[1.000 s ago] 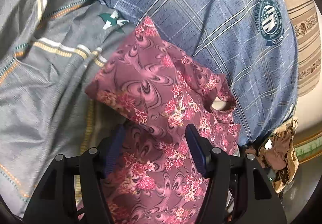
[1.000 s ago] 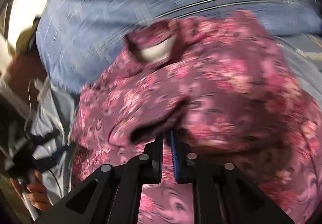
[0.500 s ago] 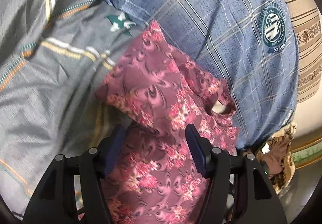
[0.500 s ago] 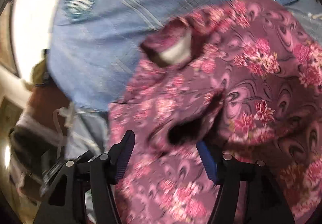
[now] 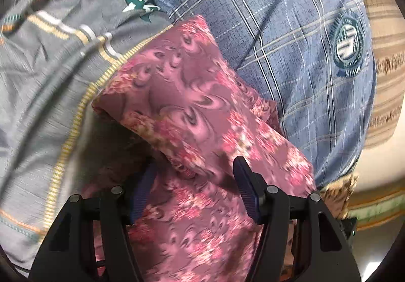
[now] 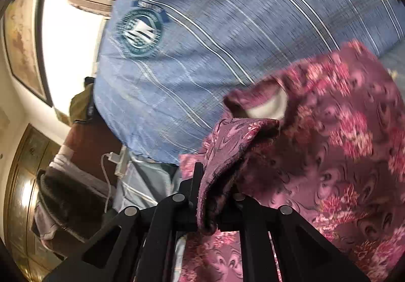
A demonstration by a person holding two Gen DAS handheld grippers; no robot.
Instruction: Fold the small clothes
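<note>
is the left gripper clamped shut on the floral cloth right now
No, the left gripper stands open, its blue pads wide apart over the floral cloth.

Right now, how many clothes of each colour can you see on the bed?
Pink flowery: 1, the floral garment, pinched by the right gripper while the left gripper is open over it.
Blue checked: 1, the blue shirt.
Grey striped: 1, the grey shirt.
Total: 3
</note>
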